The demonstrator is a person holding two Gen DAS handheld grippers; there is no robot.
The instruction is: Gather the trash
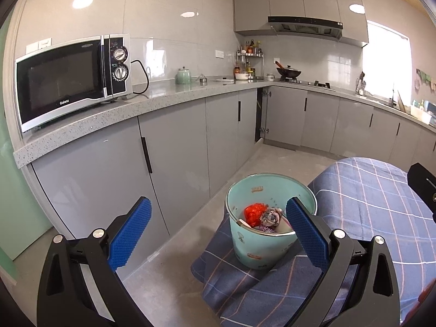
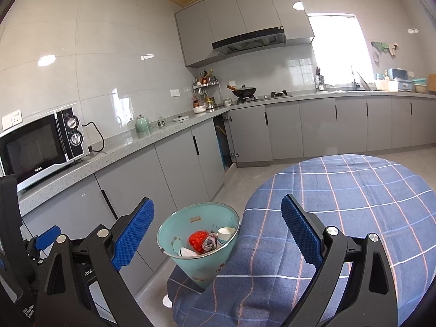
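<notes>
Trash bin: a pale green bucket standing upright on the floor, pressed against the hanging edge of the blue checked tablecloth, between the table and the grey cabinets.
Contents: a red crumpled wrapper, a grey-pink wad just beside it, and a white paper cup lying against the bin's wall on the table side.
Left gripper: jaws spread wide, holding nothing; the bin lies straight ahead and below, with the gripper's right pad overlapping the bin's rim in this view.
Right gripper: also wide open and empty; the bin sits ahead and low, nearer its left finger, while its right finger hangs over the tablecloth.
Which is nearer: by my reading the left gripper, since the bin fills more of its view, though neither touches it.
Bin axis: vertical, mouth open upward and tilted toward both cameras.
Table top near the bin: no loose trash shows on the visible cloth.
Judgement: the collecting looks largely done; any further reach goes down and forward to the bin.
</notes>
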